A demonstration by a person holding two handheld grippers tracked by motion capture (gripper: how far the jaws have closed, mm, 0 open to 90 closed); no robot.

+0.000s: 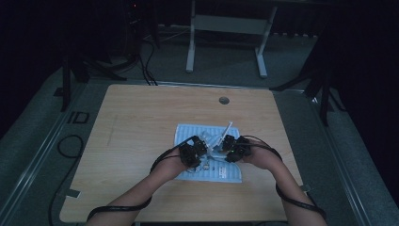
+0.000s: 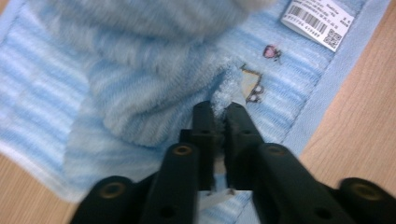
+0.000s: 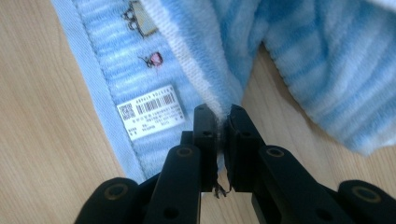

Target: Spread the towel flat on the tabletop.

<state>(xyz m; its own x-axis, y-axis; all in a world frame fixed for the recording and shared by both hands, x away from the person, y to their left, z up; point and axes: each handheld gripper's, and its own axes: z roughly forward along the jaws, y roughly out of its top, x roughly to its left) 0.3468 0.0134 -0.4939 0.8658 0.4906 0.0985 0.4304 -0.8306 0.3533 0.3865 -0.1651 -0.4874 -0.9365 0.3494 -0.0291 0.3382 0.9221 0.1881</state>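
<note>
A light blue striped towel (image 1: pixel 186 134) lies near the front middle of the wooden table (image 1: pixel 136 117), its middle bunched up between both hands. My left gripper (image 1: pixel 196 153) is at the towel's left. In the left gripper view the gripper (image 2: pixel 219 109) is shut on a fold of the towel (image 2: pixel 140 93), with fluffy cloth pinched between the pads. From the right comes my right gripper (image 1: pixel 230 148). In the right gripper view the gripper (image 3: pixel 218 114) is shut on the towel's white-edged hem (image 3: pixel 327 70), beside a white barcode label (image 3: pixel 152 112).
A round cable hole (image 1: pixel 224 100) sits in the table's far middle. Behind the table stands a white desk frame (image 1: pixel 226 28) on the dark floor. Cables (image 1: pixel 70 141) lie on the floor at the left. Bare wood surrounds the towel.
</note>
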